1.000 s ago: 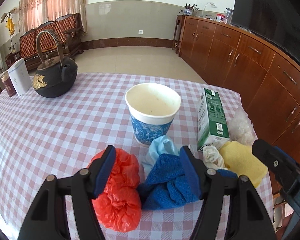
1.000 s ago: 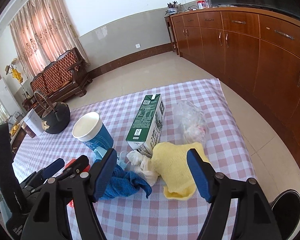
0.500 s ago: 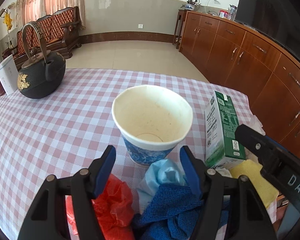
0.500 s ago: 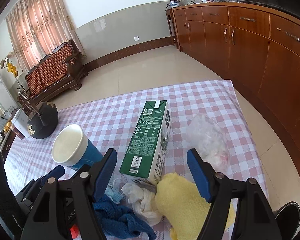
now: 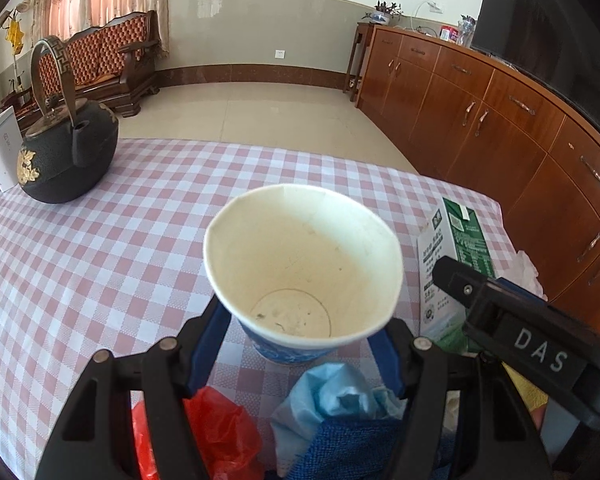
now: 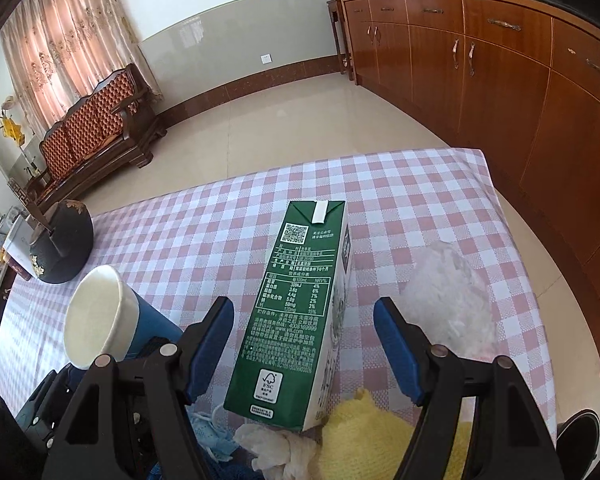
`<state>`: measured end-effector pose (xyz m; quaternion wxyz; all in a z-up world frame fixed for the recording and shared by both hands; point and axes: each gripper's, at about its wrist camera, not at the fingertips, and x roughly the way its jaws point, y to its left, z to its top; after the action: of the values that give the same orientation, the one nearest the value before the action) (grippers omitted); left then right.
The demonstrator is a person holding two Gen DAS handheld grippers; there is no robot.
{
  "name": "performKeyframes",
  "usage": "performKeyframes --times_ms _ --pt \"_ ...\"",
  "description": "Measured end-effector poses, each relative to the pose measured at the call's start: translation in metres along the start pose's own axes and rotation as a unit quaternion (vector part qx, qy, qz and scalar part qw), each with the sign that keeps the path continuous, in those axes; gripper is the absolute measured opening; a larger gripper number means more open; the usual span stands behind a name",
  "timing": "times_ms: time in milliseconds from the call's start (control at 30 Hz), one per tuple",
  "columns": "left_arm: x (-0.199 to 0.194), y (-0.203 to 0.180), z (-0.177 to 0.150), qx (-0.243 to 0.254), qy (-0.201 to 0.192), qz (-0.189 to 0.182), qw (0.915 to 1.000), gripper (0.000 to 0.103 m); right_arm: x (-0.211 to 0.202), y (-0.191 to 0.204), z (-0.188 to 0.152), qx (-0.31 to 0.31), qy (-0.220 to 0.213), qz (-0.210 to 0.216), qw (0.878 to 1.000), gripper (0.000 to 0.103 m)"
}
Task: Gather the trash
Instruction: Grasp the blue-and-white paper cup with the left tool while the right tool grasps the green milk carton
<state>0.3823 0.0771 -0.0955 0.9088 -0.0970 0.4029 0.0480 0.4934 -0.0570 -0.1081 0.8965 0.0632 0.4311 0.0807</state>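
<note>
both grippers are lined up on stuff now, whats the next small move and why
Probably close both sets of jaws. The left gripper straddles the base of the paper cup, its pads either side with small gaps. The right gripper brackets the lying green carton with clear space on both sides. Neither thing looks gripped yet, so squeezing comes before lifting.

"DAS" on the right claw (image 5: 540, 354); "FSC" on the green carton (image 6: 296, 320).

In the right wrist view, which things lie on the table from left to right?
Black teapot → paper cup → green carton → clear plastic bag.
</note>
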Motion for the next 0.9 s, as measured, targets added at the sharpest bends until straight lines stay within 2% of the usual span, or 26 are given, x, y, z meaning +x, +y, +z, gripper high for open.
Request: performKeyframes --times_ms 167,300,367,400,567,900 --pt "0.005 0.002 0.0 0.001 0.0 0.003 1.0 0.065 0.013 0.004 -0.002 -0.001 0.012 0.003 1.0 0.074" --pt "0.008 -0.001 -0.002 0.01 -0.004 0.009 0.9999 0.063 0.022 0.006 -0.003 -0.002 0.021 0.004 1.0 0.063" --pt "0.007 0.0 -0.003 0.01 -0.007 0.006 0.9999 0.061 0.023 0.008 -0.005 -0.002 0.024 0.007 1.0 0.051" --pt "0.006 0.0 -0.003 0.009 -0.009 0.004 0.9999 0.061 0.024 0.008 -0.005 -0.001 0.025 0.012 1.0 0.043" --pt "-0.004 0.003 -0.005 0.002 -0.027 -0.006 0.9996 0.059 0.013 0.013 -0.007 -0.011 0.002 0.021 1.0 0.042" --pt "-0.054 0.013 -0.007 -0.001 -0.069 -0.024 0.9973 0.058 -0.044 0.013 -0.007 -0.006 -0.05 0.056 0.997 0.042"
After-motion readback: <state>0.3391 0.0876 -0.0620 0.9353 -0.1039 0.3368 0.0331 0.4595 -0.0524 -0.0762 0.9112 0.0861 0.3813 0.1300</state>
